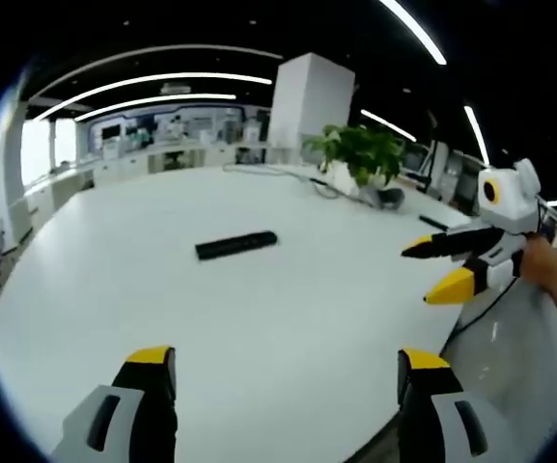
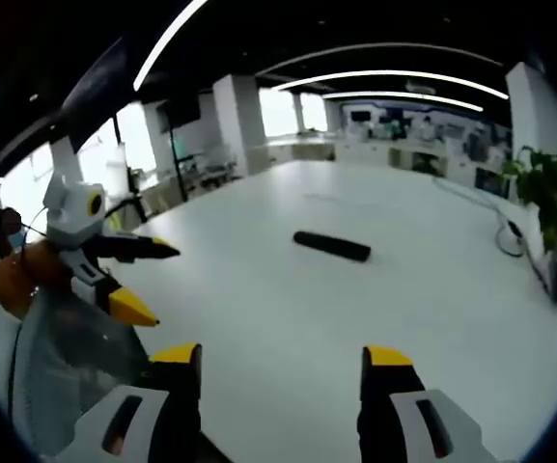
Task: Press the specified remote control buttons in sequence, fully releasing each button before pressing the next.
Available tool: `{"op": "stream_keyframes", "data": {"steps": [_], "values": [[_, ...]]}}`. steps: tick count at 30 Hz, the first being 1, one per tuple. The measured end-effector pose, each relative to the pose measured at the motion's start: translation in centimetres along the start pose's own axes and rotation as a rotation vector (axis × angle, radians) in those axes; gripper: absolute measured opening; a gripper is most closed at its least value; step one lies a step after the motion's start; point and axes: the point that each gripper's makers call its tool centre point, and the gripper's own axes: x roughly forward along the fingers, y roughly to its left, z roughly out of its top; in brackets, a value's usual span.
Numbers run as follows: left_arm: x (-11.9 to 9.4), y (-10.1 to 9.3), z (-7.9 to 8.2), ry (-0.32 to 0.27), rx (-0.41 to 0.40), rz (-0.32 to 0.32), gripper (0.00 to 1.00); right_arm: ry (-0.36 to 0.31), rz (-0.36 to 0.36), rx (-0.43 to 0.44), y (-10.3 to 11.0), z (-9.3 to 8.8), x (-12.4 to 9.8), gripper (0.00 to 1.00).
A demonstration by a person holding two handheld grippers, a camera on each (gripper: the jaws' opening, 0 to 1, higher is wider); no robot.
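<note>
No button has yet been pressed, by the look of it: the black remote control (image 1: pixel 236 245) (image 2: pixel 331 245) lies alone mid-table, well apart from both grippers. The left gripper (image 1: pixel 288 367) (image 2: pixel 143 280) and right gripper (image 2: pixel 283 362) (image 1: pixel 442 265) are held wide, nothing gripped. An approach and narrowed jaws would be needed. The white table (image 1: pixel 259 328) (image 2: pixel 288 299) stands in an open office; a potted plant (image 1: pixel 360 154) sits at its far edge.

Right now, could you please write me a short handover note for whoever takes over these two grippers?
Left gripper: jaws open, empty, above the near part of the white table.
Right gripper: jaws open, empty, also short of the target.
Remote control: lying flat mid-table, apart from both grippers; a potted plant stands beyond it.
Done: no contact with the remote shows.
Left: approach the remote and press the specified buttons one by one, releasing each.
</note>
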Motion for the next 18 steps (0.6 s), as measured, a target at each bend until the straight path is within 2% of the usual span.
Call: {"op": "stream_keyframes", "data": {"steps": [7,12,18], "values": [[-0.3,1.3,2.8,-0.083,0.019,0.008,0.97,-0.051,-0.017,-0.04,-0.8,2.5,-0.1,0.63],[-0.6,2.2,4.7,-0.147,0.02,0.011,1.0,-0.092,-0.032,-0.045,-1.2,3.8,-0.1,0.67],[-0.2,2.6,5.3,-0.174,0.004,0.013,1.0,-0.112,-0.046,-0.032,-1.8,4.3,0.4,0.71]]}}
